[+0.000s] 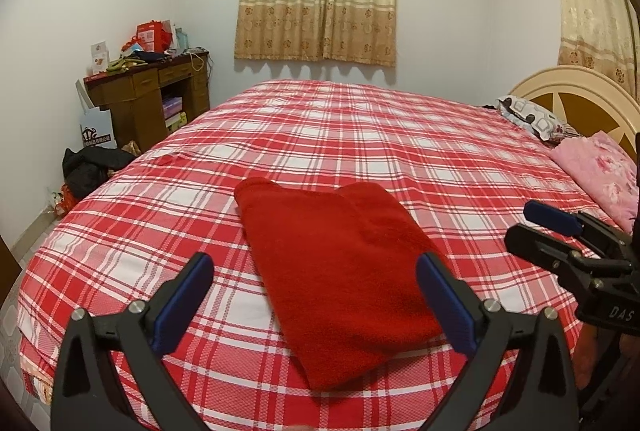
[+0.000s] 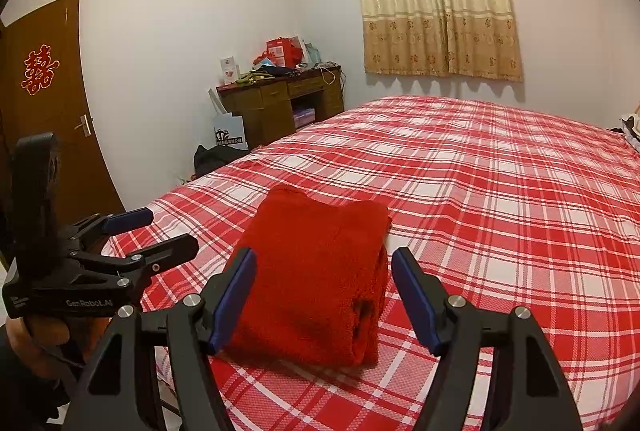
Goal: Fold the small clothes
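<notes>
A folded red fleece garment [image 1: 344, 271] lies near the front edge of the red-and-white plaid bedspread [image 1: 360, 135]. The black left gripper [image 1: 316, 295] with blue pads hovers above it, jaws spread wide — holding nothing. The matching right gripper [image 2: 324, 291] is likewise wide open and empty, just short of the garment.

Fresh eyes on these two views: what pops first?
The folded red cloth lying flat near the front edge of the red plaid bed. Both grippers hover open beside it, left gripper and right gripper, touching nothing. Behind, a cluttered wooden desk in the corner.
</notes>
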Available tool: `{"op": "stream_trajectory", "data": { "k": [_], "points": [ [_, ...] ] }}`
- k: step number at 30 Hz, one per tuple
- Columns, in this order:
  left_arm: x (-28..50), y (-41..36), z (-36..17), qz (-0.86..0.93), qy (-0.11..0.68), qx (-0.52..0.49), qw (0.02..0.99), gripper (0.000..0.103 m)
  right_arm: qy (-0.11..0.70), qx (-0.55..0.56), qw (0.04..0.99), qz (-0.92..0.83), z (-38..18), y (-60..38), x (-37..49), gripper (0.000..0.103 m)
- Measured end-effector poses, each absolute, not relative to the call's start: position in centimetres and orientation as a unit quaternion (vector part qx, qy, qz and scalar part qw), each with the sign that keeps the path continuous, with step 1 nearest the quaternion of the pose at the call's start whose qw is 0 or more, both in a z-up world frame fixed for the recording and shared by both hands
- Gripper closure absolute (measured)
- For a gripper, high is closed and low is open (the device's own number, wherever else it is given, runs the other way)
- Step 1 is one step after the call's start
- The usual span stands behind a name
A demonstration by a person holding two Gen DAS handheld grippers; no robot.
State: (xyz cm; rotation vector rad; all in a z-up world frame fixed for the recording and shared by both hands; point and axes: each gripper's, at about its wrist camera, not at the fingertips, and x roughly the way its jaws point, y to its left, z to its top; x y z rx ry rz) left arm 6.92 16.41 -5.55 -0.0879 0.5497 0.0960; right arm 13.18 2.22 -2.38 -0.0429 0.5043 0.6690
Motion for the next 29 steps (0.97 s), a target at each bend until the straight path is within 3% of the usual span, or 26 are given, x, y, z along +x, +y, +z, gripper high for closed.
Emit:
{"op": "stream_trajectory", "data": {
  "k": [29],
  "points": [
    [6.7,17.9,-5.2,0.087,0.252,-0.034,0.963,0.000,0.233,-0.035,0.909,0.343,-2.3,3.0,12.0,0.032]
  ]
}}
